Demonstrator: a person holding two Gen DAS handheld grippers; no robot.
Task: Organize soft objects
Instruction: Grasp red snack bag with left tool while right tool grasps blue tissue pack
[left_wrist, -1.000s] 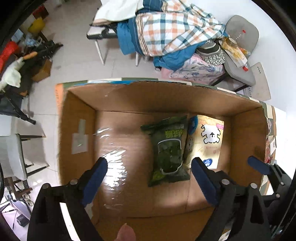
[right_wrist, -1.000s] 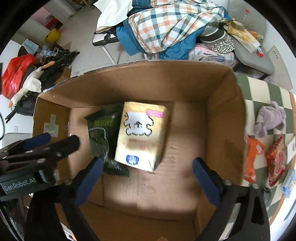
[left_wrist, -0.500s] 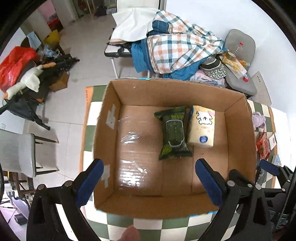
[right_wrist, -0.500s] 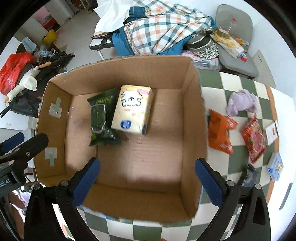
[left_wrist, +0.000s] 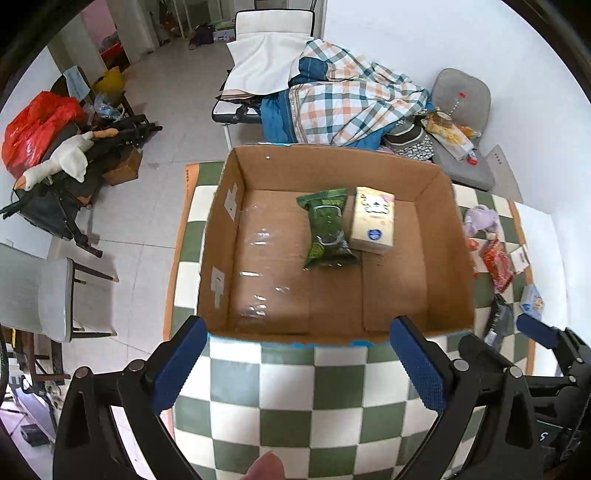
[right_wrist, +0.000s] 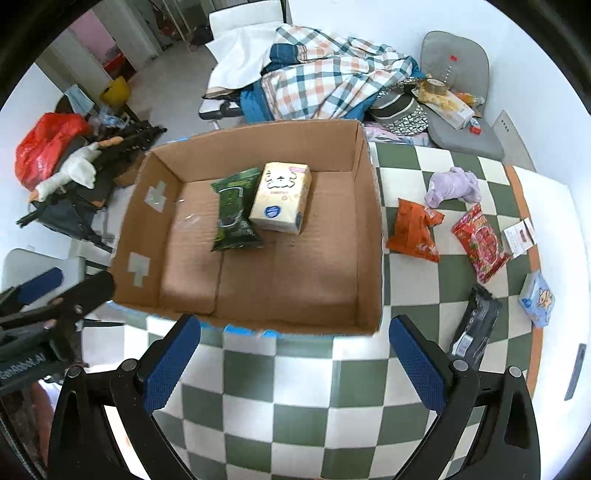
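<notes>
While both grippers are hovering wide open and empty, the orange snack bag (right_wrist: 415, 232) is lying right of centre on the tabletop (right_wrist: 295, 406), just beside the box (right_wrist: 365, 236), nearer the right gripper (right_wrist: 295, 365) than the left gripper (left_wrist: 295, 365).

Table: checkered green and white table (right_wrist: 369, 398).
On it, left: big cardboard box (right_wrist: 371, 236).
On it, right: purple soft toy (right_wrist: 453, 185), orange bag (right_wrist: 415, 230), red bag (right_wrist: 482, 248), black pack (right_wrist: 476, 321), blue pack (right_wrist: 537, 298).
</notes>
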